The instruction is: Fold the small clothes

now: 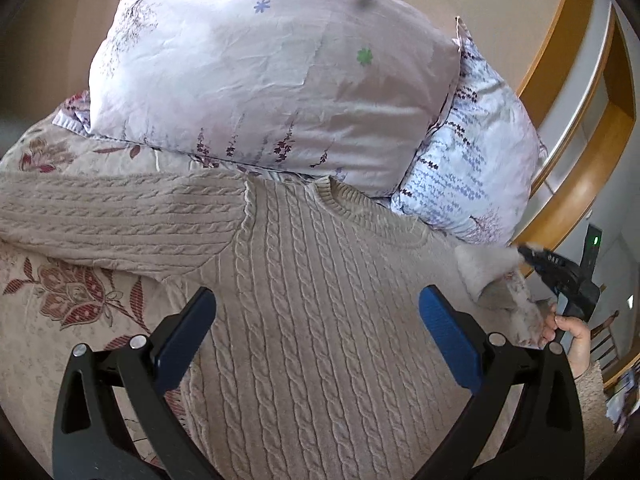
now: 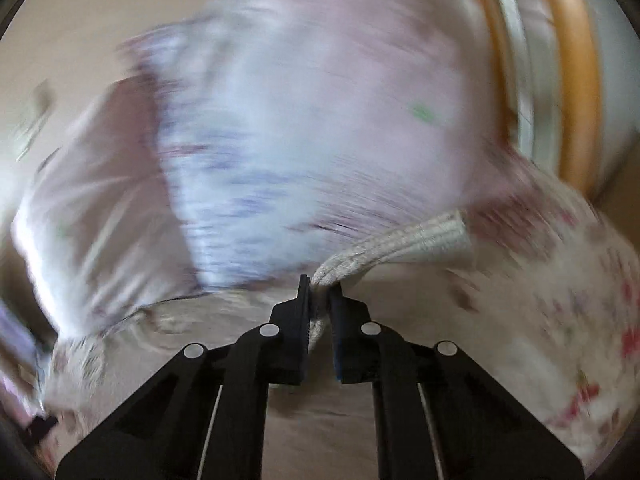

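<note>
A beige cable-knit sweater [image 1: 320, 300] lies flat on the bed, collar toward the pillows, one sleeve [image 1: 112, 216] stretched out to the left. My left gripper [image 1: 318, 304] is open and empty just above the sweater's body. My right gripper [image 2: 319, 286] is shut on the ribbed cuff of the other sleeve [image 2: 404, 244] and holds it lifted off the bed. In the left wrist view the right gripper [image 1: 524, 252] shows at the far right with that cuff [image 1: 488, 268] in it. The right wrist view is blurred by motion.
Two floral pillows [image 1: 276, 80] [image 1: 472, 164] are stacked just behind the sweater's collar. A patterned beige bedspread [image 1: 60, 300] covers the bed. A curved wooden bed frame [image 1: 576, 184] runs along the right side.
</note>
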Action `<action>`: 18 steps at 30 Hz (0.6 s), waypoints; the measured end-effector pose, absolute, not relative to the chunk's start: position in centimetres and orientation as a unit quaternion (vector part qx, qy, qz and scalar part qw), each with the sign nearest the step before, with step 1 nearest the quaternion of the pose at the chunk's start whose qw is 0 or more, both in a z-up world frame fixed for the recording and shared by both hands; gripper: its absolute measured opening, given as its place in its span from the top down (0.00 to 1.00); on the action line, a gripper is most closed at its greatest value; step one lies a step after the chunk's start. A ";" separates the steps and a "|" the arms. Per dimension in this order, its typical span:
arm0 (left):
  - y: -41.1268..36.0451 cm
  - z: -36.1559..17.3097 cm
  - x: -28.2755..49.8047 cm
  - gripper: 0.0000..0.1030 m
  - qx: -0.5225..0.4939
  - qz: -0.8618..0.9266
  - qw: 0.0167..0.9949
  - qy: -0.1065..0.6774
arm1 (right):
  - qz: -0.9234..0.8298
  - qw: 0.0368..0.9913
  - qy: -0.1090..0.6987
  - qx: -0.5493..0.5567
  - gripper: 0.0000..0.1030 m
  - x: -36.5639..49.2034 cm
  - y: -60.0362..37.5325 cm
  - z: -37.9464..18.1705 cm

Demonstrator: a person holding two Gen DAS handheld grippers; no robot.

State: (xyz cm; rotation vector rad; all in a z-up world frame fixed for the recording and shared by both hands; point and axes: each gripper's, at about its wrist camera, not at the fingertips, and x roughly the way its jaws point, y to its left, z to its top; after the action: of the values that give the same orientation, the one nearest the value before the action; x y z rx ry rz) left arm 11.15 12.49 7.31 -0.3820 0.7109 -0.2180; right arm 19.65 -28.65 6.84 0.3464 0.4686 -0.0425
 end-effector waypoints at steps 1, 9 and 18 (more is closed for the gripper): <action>12.5 7.3 11.2 0.02 -0.189 -0.110 0.913 0.344 | 0.008 0.963 0.224 0.147 0.91 20.0 -26.3 7.6; 12.2 7.3 11.6 0.02 -0.213 -0.130 0.909 0.335 | 0.194 0.922 0.327 0.073 0.91 24.7 -10.5 2.9; 12.3 5.1 14.7 0.12 -0.296 -0.152 0.862 0.382 | 0.230 0.887 0.357 0.184 0.34 21.0 -14.2 1.7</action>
State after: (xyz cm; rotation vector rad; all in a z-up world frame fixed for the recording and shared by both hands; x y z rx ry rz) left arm 14.69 12.29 5.14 -0.6201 0.8015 -0.3192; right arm 20.99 -14.23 1.67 0.3824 0.7415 0.4783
